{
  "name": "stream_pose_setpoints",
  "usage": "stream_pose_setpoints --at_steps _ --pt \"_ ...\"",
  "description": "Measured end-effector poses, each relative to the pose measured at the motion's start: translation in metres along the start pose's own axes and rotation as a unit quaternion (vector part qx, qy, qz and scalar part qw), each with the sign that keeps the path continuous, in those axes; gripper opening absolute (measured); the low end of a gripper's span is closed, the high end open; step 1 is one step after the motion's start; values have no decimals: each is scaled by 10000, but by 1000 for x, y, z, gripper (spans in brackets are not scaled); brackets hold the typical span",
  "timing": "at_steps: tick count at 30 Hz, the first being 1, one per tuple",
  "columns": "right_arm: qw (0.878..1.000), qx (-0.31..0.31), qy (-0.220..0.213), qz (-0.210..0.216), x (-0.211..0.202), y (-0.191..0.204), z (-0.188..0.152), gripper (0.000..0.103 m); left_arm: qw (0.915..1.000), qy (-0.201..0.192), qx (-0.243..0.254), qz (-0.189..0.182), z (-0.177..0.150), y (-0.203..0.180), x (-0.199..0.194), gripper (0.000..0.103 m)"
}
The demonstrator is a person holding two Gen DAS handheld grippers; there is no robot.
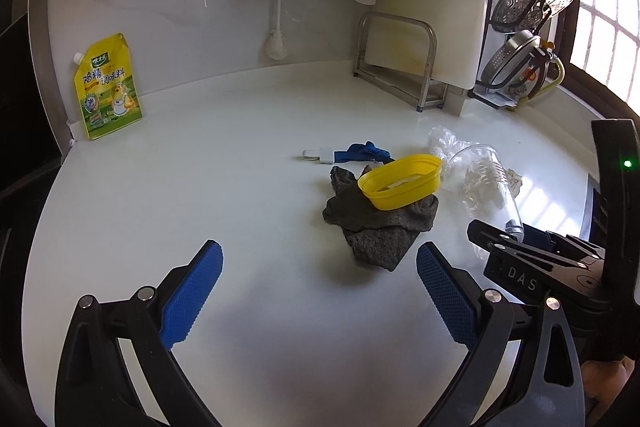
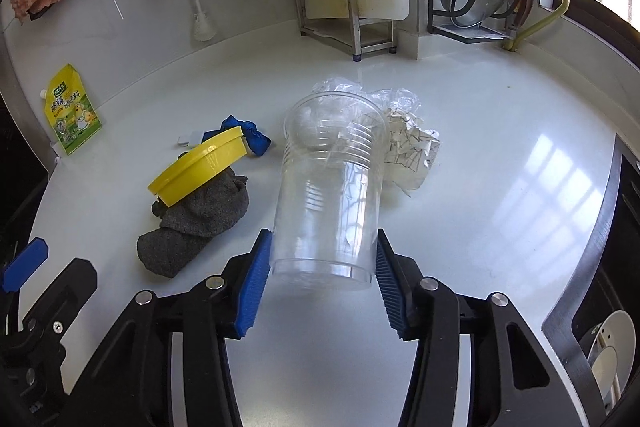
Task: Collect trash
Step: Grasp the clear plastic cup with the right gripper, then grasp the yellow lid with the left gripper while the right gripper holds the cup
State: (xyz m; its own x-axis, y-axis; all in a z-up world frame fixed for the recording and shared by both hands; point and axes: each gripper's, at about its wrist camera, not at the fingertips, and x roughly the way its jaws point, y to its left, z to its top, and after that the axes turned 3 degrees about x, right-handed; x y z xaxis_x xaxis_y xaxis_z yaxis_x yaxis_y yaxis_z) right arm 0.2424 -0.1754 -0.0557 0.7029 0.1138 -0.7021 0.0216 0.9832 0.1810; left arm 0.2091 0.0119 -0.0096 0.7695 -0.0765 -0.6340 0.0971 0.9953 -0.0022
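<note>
Right gripper: jaws about half closed, one blue pad on each side of the base of the clear plastic cup; both pads touch its wall, so it is gripped near the bottom.
Clear plastic cup: between the right jaws, base toward the camera, open mouth pointing away from the jaws and tilted up.
Left gripper: jaws spread wide, nothing between them, only bare desk.
Grey cloth: crumpled on the desk just ahead of the left jaws, slightly toward the right pad; seen from the right wrist, it lies to the left of the right jaws.
Yellow lid: oval, tilted, resting on the far part of the grey cloth, farther from the left jaws than the cloth's near corner.
Blue strap: knotted, with a white clip on its end, flat on the desk beyond the yellow lid.
Crumpled paper: white with thin lines, beyond the right jaws, beside the cup's mouth on the right.
Clear wrapper: crinkled plastic beyond the cup's mouth, farthest of the litter from the right jaws.
Seasoning pouch: yellow and green, upright against the wall, far ahead and left of the left jaws.
</note>
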Motion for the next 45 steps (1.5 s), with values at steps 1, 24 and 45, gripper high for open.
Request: stream_pose_setpoints --at_steps 1,24,45 --pt "10000 32 -32 75 -5 -4 -2 49 10000 11 3 -14 1 -3 1 96" --pt "9941 469 -700 687 -78 -86 -26 49 9982 548 -215 111 51 -55 72 96" --pt "9937 425 -673 788 -74 -88 -31 49 9962 819 -297 -47 54 -54 96 66"
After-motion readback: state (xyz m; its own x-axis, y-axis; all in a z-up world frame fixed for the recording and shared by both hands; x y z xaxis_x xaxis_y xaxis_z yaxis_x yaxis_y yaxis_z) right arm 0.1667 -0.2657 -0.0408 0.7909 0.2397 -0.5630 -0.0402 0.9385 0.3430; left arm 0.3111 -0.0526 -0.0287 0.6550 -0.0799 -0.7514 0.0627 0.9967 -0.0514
